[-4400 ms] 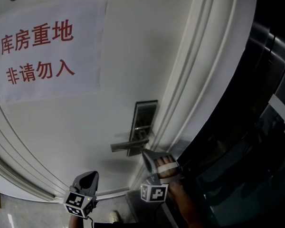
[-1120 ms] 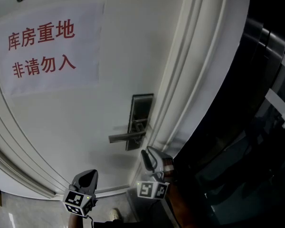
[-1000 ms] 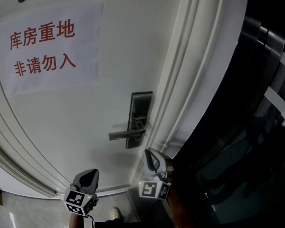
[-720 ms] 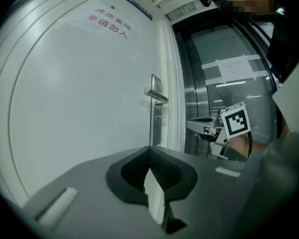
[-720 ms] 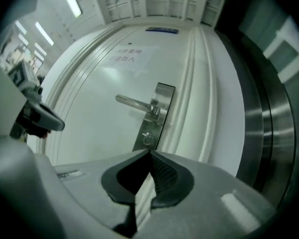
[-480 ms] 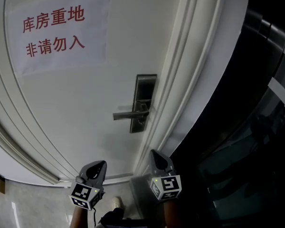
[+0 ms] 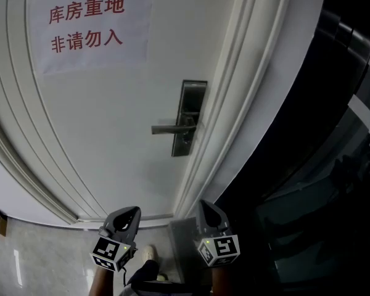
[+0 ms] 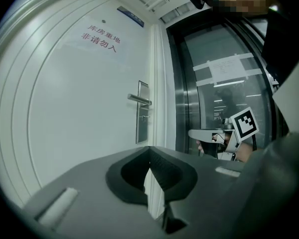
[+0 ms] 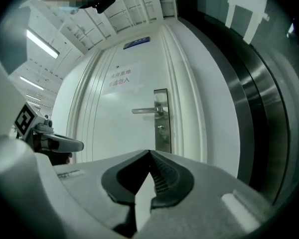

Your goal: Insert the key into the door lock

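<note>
The white door [image 7: 105,122] carries a steel lock plate [image 7: 189,117] with a lever handle [image 7: 170,128] pointing left. In the right gripper view a small key-like stub [image 9: 161,129] sticks out of the plate [image 9: 162,119] below the handle; in the left gripper view it is a speck [image 8: 144,117]. Both grippers hang low, well back from the door. My left gripper [image 7: 127,216] [image 8: 149,151] has its tips together and holds nothing. To its right, my right gripper [image 7: 207,209] [image 9: 149,153] is shut and empty, below and apart from the lock.
A paper notice with red characters [image 7: 89,26] is stuck high on the door. The moulded door frame [image 7: 234,103] runs along the lock side, with dark glass and steel panels [image 7: 320,134] beyond it. Pale floor tiles [image 7: 37,258] and a shoe [image 7: 148,251] lie below.
Both grippers have drawn back from the door and sit lower in view. The right gripper has rolled, so its marker cube now faces up. The lock stands farther from its tips.
</note>
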A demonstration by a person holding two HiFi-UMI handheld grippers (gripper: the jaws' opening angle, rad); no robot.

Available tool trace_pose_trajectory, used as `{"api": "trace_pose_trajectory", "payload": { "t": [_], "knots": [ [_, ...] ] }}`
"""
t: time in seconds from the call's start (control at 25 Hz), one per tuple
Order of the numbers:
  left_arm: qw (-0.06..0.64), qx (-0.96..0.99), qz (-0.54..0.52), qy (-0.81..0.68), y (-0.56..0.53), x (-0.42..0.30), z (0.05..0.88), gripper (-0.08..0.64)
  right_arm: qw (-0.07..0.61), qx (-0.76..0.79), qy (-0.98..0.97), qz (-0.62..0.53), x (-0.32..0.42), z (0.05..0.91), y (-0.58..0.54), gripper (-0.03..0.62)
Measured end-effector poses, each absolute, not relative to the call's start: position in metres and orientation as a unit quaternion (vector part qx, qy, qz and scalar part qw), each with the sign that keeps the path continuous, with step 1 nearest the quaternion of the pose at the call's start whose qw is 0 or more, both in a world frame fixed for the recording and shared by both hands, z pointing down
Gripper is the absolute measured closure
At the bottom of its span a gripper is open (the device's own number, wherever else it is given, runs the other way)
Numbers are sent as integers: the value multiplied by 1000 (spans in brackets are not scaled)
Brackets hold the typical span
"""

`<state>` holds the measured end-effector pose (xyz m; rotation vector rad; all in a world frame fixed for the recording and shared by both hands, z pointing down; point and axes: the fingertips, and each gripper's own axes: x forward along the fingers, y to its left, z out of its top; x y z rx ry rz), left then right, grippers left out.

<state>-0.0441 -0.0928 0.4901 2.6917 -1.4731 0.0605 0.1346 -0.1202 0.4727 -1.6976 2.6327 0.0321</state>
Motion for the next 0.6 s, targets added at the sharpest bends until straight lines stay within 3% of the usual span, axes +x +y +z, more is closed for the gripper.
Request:
{"api": "trace_pose_trajectory", "payload": {
  "t": [0.6],
  "knots": [
    [27, 866, 17, -500, -23, -51, 499, 557, 13, -520, 854, 16, 139, 484, -38, 591]
  ]
}}
